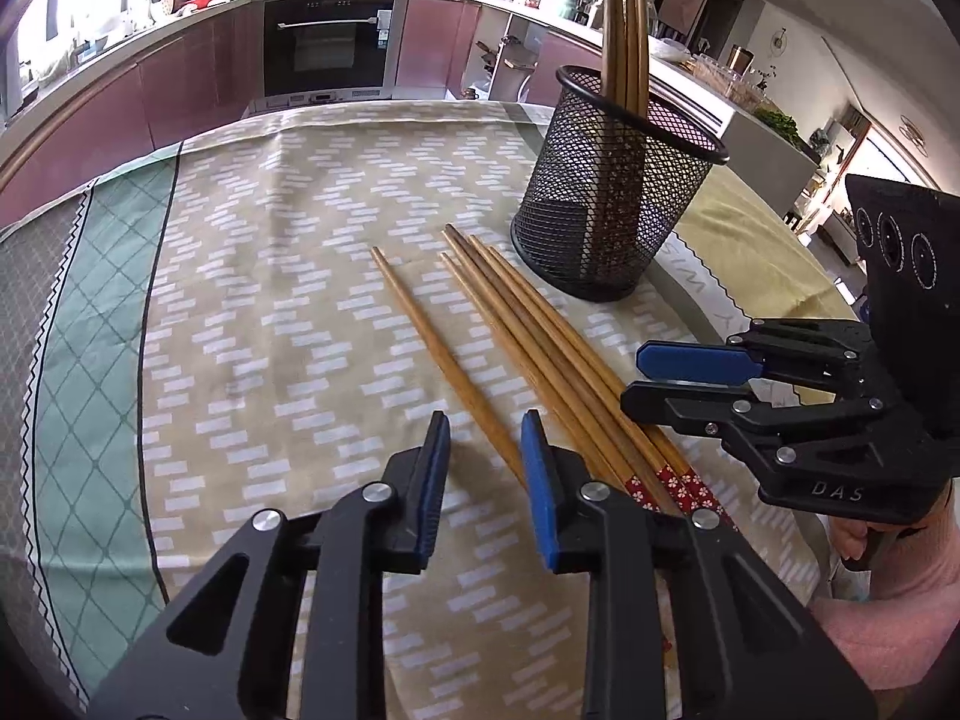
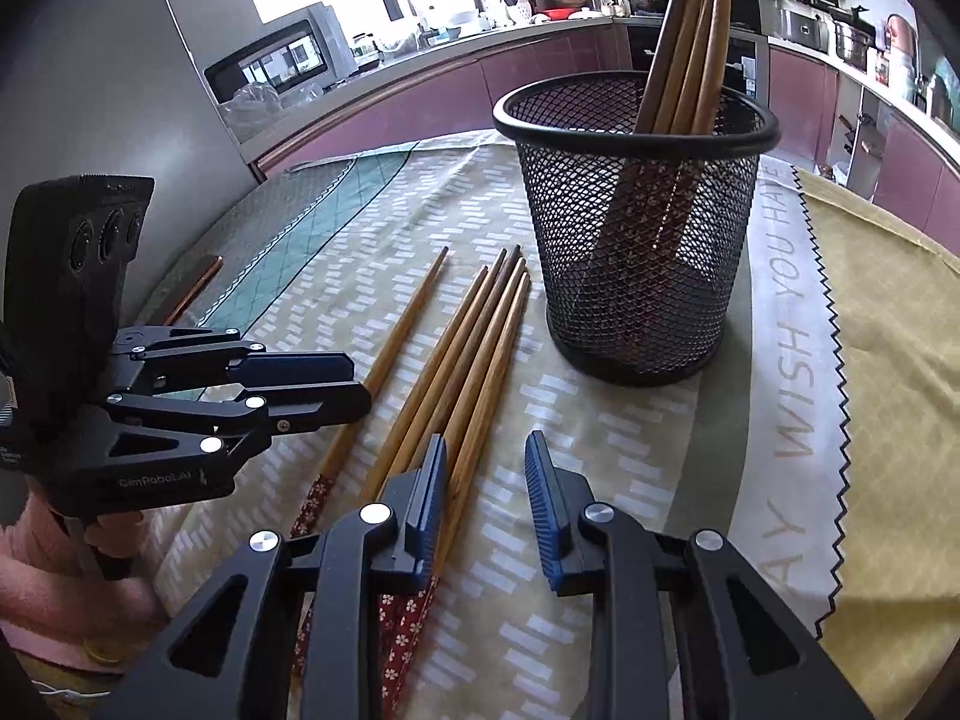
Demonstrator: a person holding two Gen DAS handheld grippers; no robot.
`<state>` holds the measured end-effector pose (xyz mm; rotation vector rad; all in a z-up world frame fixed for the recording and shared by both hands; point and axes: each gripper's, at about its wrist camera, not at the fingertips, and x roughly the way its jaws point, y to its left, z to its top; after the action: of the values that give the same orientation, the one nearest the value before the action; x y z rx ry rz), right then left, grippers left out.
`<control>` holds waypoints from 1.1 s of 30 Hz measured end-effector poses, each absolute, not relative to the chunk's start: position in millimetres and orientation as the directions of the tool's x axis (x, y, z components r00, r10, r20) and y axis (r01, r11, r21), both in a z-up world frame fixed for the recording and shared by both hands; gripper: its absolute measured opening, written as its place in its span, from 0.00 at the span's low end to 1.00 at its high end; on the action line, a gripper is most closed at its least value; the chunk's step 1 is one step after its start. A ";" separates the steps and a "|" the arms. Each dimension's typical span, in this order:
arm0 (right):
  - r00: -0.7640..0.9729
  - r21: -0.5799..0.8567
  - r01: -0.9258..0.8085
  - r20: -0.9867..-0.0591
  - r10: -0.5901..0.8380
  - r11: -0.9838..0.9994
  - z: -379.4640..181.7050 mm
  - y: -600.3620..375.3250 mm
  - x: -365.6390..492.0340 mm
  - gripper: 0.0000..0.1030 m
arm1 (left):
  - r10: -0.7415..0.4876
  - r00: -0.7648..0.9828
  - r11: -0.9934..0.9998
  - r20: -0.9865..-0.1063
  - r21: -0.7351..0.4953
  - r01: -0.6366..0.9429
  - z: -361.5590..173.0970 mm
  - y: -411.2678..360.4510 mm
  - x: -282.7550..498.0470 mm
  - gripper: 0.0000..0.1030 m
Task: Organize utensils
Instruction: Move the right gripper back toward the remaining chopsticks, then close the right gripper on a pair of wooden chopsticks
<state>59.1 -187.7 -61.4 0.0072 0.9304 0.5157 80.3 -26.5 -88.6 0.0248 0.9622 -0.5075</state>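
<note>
The lone chopstick (image 1: 438, 354) is lying lengthwise between the left claw's (image 1: 485, 468) part-spread, empty jaws. The right claw (image 2: 486, 492), also part-spread and empty, is hovering beside the chopstick bundle (image 2: 456, 372), so the left claw is sitting nearer its grab.

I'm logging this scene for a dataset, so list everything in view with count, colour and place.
Chopsticks on the cloth: five, brown wood with red flowered ends; four bunched, one apart beside them, all in front of the holder.
Chopsticks in the holder: several, brown wood, standing upright; exact count unclear.
Mesh holder: one, black, upright on the table.
Tablecloth: one, beige with white dashes and a green border.
Yellow cloth: one, zigzag edge, beside the holder.
Kitchen counter and oven: background, pink cabinets.
Left gripper: black with blue pads, over the lone chopstick, jaws apart.
Right gripper: black with blue pads, beside the bunch, jaws apart.
Sleeve: pink.
</note>
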 end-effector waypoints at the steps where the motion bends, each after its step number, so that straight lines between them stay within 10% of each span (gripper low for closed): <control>1: 0.488 0.219 -0.417 -0.765 0.420 0.882 -61.6 -187.9 59.8 0.24 | -0.400 0.465 0.884 -0.790 -0.198 0.424 -88.8 -26.0 81.0 0.21; 33: 0.476 0.262 -0.449 -0.739 0.477 0.854 -55.9 -182.9 57.8 0.06 | -0.398 0.486 0.892 -0.778 -0.206 0.402 -87.6 -20.5 73.3 0.07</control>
<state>57.8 -182.9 -55.9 0.0335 0.9138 0.5656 73.3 -20.5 -87.6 0.0037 0.9454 -0.4866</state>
